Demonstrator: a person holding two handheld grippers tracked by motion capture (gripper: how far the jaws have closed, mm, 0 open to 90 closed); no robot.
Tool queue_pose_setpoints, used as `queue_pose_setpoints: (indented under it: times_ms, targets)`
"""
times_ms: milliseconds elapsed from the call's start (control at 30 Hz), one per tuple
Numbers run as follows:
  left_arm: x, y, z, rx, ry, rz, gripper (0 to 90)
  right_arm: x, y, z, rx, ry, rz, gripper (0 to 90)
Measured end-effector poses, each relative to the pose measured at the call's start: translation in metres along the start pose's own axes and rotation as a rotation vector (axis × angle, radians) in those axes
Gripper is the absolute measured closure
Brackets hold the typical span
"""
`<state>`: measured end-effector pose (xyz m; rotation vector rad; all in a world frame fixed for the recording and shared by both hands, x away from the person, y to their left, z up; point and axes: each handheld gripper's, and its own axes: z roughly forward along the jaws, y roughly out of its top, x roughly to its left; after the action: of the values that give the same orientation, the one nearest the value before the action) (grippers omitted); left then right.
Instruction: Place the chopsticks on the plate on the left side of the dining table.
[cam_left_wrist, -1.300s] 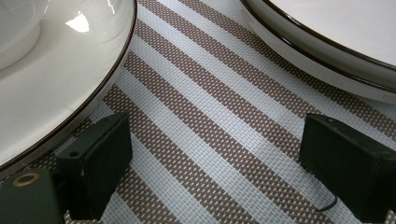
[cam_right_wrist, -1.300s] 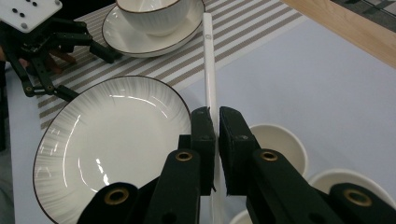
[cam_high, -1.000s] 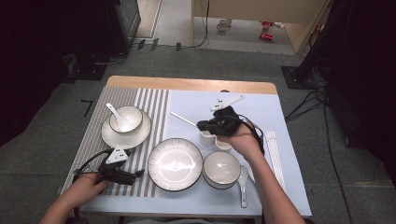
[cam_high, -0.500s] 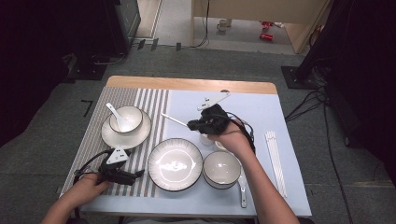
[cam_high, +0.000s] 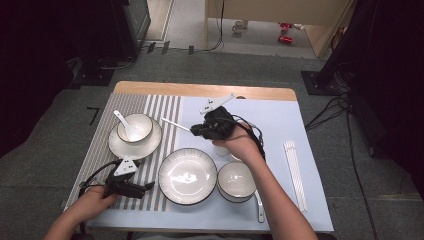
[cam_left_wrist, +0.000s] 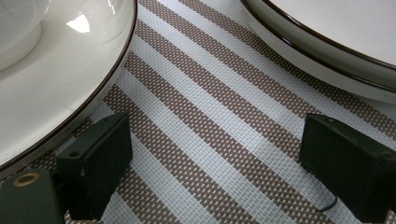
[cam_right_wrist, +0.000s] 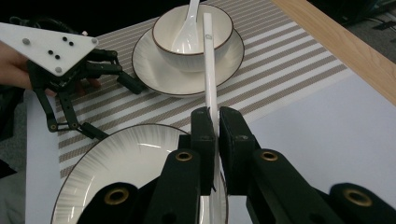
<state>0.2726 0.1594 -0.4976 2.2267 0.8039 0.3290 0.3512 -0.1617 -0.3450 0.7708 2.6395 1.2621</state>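
My right gripper (cam_high: 192, 131) (cam_right_wrist: 213, 116) is shut on a white chopstick (cam_high: 175, 125) (cam_right_wrist: 208, 60), held above the table just beyond the large plate (cam_high: 187, 175). The stick's free end points toward the bowl (cam_high: 135, 127) that holds a white spoon (cam_right_wrist: 184, 28) and sits on a saucer (cam_high: 117, 147). My left gripper (cam_high: 148, 186) (cam_left_wrist: 210, 140) rests open on the striped mat (cam_left_wrist: 196, 116), nothing between its fingers, with the saucer on one side and the large plate on the other.
A second bowl (cam_high: 236, 181) stands right of the large plate, a spoon (cam_high: 259, 207) lying beside it. A small white cup (cam_high: 220, 150) peeks from under the right hand. More white chopsticks (cam_high: 295, 172) lie along the blue mat's right side.
My right gripper has carried the chopstick leftward, from over the small cup toward the bowl with the spoon. The left gripper has stayed put.
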Motion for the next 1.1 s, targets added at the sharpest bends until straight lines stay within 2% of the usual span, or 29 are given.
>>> queue_pose_setpoints:
  times_ms: [467, 833, 1100]
  targets:
    - [0.0, 0.0, 0.0, -0.001, 0.0, -0.001, 9.6, 0.013, 0.013, 0.023, 0.016, 0.029, -0.037, 85.1]
    - [-0.004, -0.001, -0.001, 0.003, 0.023, -0.014, 9.6, 0.022, 0.025, 0.036, 0.007, 0.045, -0.058, 85.1]
    - [-0.004, -0.001, -0.002, 0.003, 0.018, -0.013, 9.6, 0.027, 0.032, 0.045, 0.015, 0.055, -0.07, 85.1]
